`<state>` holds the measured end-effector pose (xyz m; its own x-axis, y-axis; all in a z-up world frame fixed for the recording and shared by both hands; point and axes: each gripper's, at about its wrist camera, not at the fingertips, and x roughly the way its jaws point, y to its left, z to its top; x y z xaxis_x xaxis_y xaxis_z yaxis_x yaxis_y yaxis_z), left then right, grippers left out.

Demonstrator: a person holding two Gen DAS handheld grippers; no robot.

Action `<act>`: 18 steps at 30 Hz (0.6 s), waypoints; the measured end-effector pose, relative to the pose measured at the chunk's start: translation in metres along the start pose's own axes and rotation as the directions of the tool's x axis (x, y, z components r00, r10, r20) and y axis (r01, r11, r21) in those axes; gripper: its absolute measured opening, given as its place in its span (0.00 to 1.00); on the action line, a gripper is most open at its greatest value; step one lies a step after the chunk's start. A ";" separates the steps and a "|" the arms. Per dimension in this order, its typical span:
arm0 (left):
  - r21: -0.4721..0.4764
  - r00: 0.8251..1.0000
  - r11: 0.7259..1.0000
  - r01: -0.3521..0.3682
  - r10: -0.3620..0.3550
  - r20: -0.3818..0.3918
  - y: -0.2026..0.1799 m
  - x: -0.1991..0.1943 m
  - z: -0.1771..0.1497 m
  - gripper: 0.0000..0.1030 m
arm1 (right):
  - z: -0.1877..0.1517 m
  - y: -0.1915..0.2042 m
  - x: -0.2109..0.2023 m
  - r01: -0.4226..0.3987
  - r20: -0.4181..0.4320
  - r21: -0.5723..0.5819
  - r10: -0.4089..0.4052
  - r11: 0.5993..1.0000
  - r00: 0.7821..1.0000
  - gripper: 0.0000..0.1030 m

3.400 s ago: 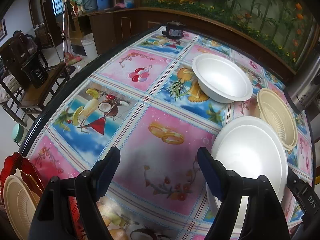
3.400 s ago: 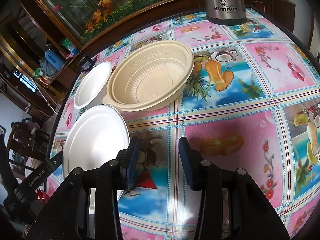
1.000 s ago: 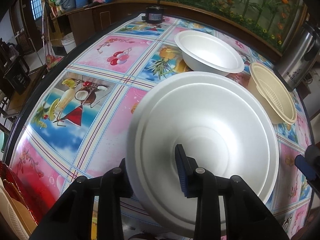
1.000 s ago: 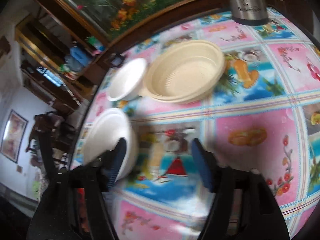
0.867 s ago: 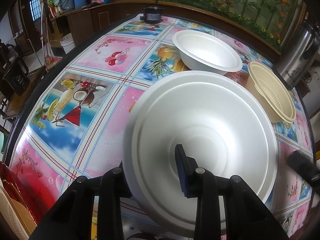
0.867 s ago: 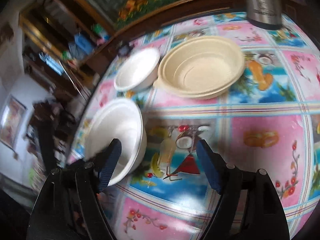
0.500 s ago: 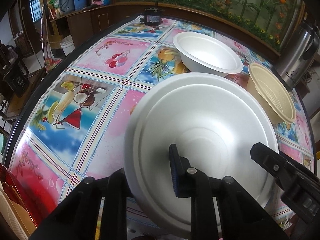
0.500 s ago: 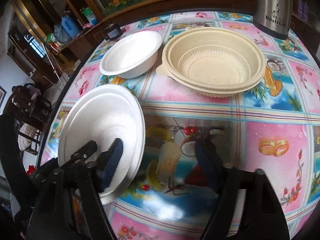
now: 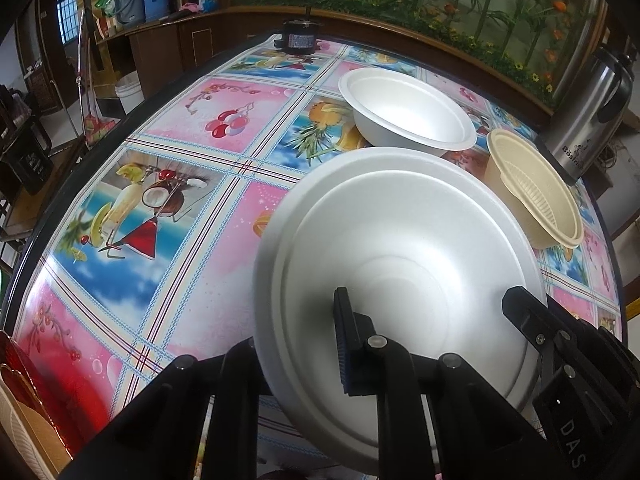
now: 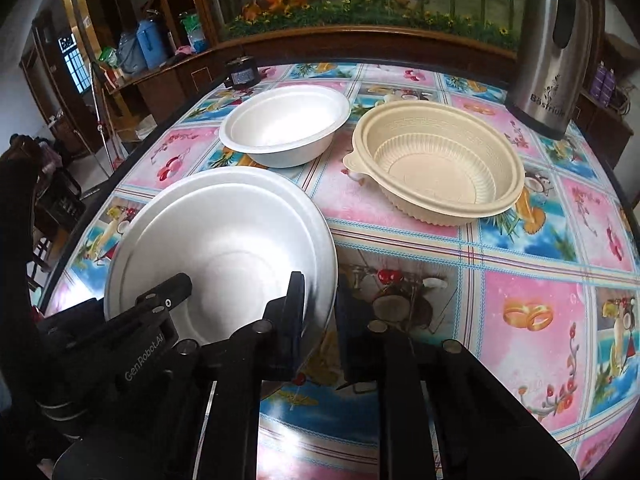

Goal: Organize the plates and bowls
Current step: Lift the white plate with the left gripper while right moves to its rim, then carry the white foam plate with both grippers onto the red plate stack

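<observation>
Round tabletop [image 10: 520, 320] under a glossy fruit-print cloth, dark wood cabinets and an aquarium wall beyond; we list items outward from our fingers.

Item one, left gripper [image 9: 296, 344]: jaws narrow and clamped on the near rim of the large white foam plate [image 9: 400, 240]; one blue-padded finger lies on the inside face, the other hidden beneath the rim.

Item two, right gripper [image 10: 320, 312]: jaws closing, the plate's opposite edge between them; one finger lies on the plate's inner slope, the other just outside the rim; whether the pads press fully yet we cannot tell with certainty, though they look to be on it.

Item three, the plate itself: shallow, round, spanning both pairs of fingers, tilted, apparently raised off the cloth.

Item four, just beyond the plate's far rim: white foam bowl [image 10: 284, 128], upright, empty.

Item five, ahead of our right fingers and beside the white bowl: beige plastic bowl [image 10: 436, 160], ribbed, upright, near but seemingly not touching its neighbour.

Item six, farthest right: steel kettle [image 10: 552, 48].

Item seven, left of our left fingers at the table edge: red and beige dishes [image 9: 20, 408], partly seen.

Step in hand, by our judgement: a two-handed hold on the plate. Next move calls for carrying it level toward its stack, both grips kept even so the thin foam does not flex.
</observation>
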<state>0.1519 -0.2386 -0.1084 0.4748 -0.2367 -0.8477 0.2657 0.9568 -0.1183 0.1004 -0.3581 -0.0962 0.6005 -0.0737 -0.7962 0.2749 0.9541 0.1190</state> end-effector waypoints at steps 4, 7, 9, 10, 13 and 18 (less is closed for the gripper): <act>-0.004 1.000 1.000 0.007 -0.007 0.004 0.001 -0.003 -0.001 0.14 | -0.002 0.002 -0.005 0.006 0.018 -0.010 -0.005 1.000 1.000 0.14; -0.007 1.000 1.000 0.012 -0.012 0.015 0.002 -0.010 -0.003 0.14 | -0.003 0.006 -0.011 0.013 0.038 -0.023 -0.012 1.000 0.999 0.14; -0.007 1.000 1.000 0.015 -0.015 0.023 0.002 -0.017 -0.004 0.14 | -0.005 0.007 -0.019 0.018 0.056 -0.029 -0.016 0.999 0.998 0.14; -0.008 0.999 1.000 0.017 -0.017 0.028 0.002 -0.021 -0.005 0.14 | -0.006 0.007 -0.021 0.018 0.061 -0.029 -0.016 0.999 0.998 0.14; -0.004 0.999 1.000 0.020 -0.020 0.047 0.001 -0.035 -0.007 0.14 | -0.008 0.009 -0.035 0.017 0.086 -0.029 -0.014 0.999 0.996 0.14; -0.005 0.995 1.000 0.031 -0.030 0.093 0.005 -0.064 -0.011 0.15 | -0.010 0.017 -0.063 0.022 0.137 -0.042 -0.016 0.999 0.990 0.14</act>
<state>0.1132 -0.2168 -0.0600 0.5426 -0.2805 -0.7918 0.2764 0.9497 -0.1470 0.0597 -0.3339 -0.0500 0.6931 -0.1280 -0.7094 0.2563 0.9636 0.0766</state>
